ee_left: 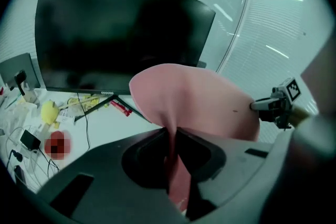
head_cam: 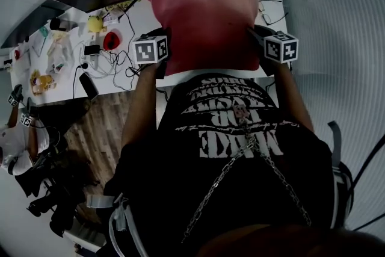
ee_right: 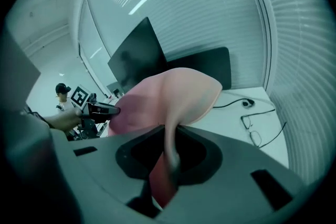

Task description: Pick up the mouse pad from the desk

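the pink mouse pad (head_cam: 204, 21) hangs in the air over the white desk (head_cam: 144, 12), in front of the person's chest, pinched at its two sides and bowed between them; the left gripper (ee_left: 172, 136) has its jaws drawn narrow on the pad's left edge, the pink sheet squeezed thin between them and flaring out beyond; the right gripper (ee_right: 170, 139) holds the opposite edge the same way, jaws close together with the pad folded up out of them; each gripper's marker cube shows just beside the pad in the head view; behind the pad stands a dark monitor (ee_left: 121, 34); to the left the desk carries tangled cables (head_cam: 114, 60) and a yellow object (ee_left: 48, 112); to the right a pair of glasses (ee_right: 252, 128) lies on it; window blinds (head_cam: 337, 21) run along the right
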Available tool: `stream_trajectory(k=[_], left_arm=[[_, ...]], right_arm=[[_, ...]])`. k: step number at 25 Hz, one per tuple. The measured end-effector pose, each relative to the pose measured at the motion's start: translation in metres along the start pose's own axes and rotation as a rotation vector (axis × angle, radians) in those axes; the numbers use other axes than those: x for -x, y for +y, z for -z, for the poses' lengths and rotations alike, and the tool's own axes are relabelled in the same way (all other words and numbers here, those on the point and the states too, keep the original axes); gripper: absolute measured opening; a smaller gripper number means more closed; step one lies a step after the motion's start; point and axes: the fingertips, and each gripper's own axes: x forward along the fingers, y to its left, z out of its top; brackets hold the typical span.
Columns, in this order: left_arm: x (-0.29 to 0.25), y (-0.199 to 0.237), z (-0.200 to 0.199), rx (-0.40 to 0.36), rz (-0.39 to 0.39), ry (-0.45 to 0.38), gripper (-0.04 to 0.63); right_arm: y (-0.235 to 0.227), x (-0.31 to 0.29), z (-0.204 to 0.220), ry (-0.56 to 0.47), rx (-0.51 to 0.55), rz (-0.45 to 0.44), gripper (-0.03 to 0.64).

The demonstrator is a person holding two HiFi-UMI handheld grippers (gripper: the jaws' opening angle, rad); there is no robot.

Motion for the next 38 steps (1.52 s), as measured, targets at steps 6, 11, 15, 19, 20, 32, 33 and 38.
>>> stream_trajectory(k=[6, 11, 15, 19, 20, 32, 33, 38], left_arm=[[-0.046, 0.019, 0.050, 0.031, -0.013, 0.114, 0.055], [-0.073, 0.021, 0.069, 0.032, -0.014, 0.200, 0.055], [-0.089, 0.024, 0.082, 0.026, -0.011, 0.251, 0.058], [-0.088, 0.031, 0.089, 0.016, -0.039, 0.284, 0.121], [-0.085, 0.034, 0.089, 0.002, -0.062, 0.287, 0.135], [0.073, -0.022, -0.095, -0.184, -0.125, -0.507, 0.008], [0.094, -0.042, -0.120, -0.224, -0.110, -0.599, 0.008], [0.151, -0.116, -0.187, -0.366, -0.064, -0.857, 0.006]], right_arm=[[-0.010, -0.049, 0.045, 0.107, -0.117, -0.060, 0.060], [-0.033, -0.071, 0.080, 0.206, -0.196, -0.024, 0.060], [-0.048, -0.081, 0.103, 0.264, -0.236, 0.007, 0.061], [-0.075, -0.074, 0.110, 0.301, -0.122, 0.162, 0.136], [-0.085, -0.067, 0.107, 0.298, -0.081, 0.215, 0.140], [0.029, 0.035, -0.080, -0.287, 0.381, 0.160, 0.002], [0.048, 0.053, -0.106, -0.381, 0.422, 0.144, 0.002], [0.114, 0.112, -0.180, -0.681, 0.534, 0.140, 0.000]])
